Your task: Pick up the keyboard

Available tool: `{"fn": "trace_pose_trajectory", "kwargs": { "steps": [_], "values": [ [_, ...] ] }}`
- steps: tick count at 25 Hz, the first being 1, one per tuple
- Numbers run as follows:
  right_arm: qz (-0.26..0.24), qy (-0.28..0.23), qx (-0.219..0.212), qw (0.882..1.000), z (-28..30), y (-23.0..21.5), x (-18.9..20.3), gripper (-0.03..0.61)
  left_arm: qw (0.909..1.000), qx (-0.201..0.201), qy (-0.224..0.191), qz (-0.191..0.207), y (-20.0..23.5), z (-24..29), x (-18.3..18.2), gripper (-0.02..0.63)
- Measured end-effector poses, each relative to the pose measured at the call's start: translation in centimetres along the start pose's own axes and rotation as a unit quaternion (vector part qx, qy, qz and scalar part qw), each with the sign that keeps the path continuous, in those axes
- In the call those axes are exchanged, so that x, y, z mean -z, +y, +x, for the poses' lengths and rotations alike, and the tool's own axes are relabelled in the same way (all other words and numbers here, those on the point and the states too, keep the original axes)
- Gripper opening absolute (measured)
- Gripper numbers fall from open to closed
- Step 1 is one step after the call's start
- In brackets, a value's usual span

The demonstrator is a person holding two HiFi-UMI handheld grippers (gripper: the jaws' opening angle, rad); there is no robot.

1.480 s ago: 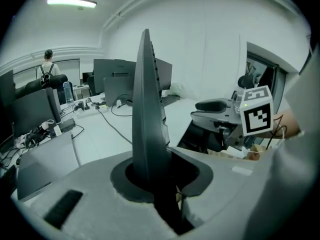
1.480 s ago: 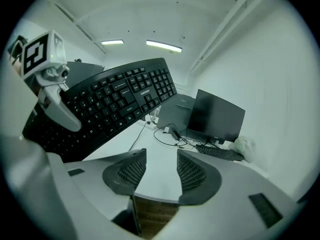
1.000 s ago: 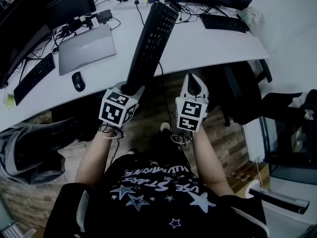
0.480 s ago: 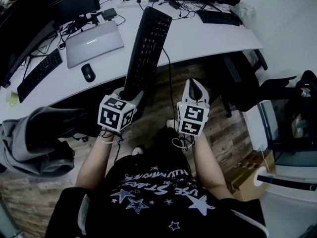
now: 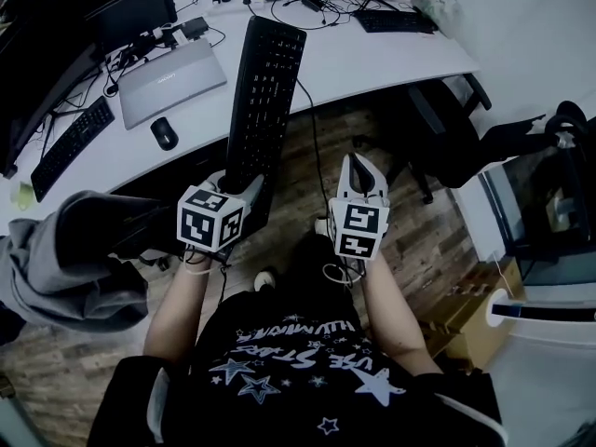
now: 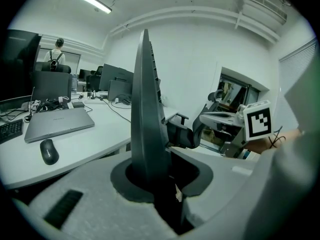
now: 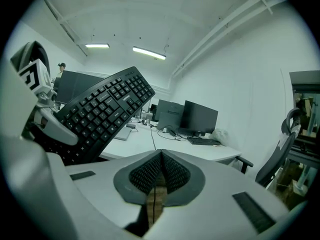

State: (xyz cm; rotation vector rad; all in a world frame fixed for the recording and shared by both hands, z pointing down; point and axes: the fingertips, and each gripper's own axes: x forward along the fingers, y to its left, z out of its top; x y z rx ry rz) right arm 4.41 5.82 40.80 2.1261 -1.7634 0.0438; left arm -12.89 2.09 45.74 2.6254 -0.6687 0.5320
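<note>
Black keyboard (image 5: 263, 91) is clamped at its near end in the left gripper (image 5: 240, 186); right gripper (image 5: 361, 170) closed, empty.

Keyboard (image 5: 265, 91) blk; bench (image 5: 372, 59) white; laptop (image 5: 172, 82) grey; mouse (image 5: 164, 133) blk. Left tool (image 5: 240, 184) & right tool (image 5: 361, 163): white, cubes w/ blk/wht square markers. Floor (image 5: 428, 240): brown wood planks. Shirt (image 5: 298, 361): blk w/ white stars.

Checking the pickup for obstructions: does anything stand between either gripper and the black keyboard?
Nothing visible does. The left gripper is shut on the near end of the keyboard, holding it raised above the desk. The right gripper is shut and empty beside it, with only open air between.
</note>
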Motion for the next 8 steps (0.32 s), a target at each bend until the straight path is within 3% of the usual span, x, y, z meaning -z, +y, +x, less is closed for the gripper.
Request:
{"fn": "trace_pose_trajectory", "kwargs": {
  "steps": [8],
  "values": [
    [0.001, 0.003, 0.007, 1.0, -1.14, 0.05, -0.09, 0.005, 0.9999, 0.016, -0.002, -0.001, -0.54, -0.5, 0.03, 0.089]
  ]
}}
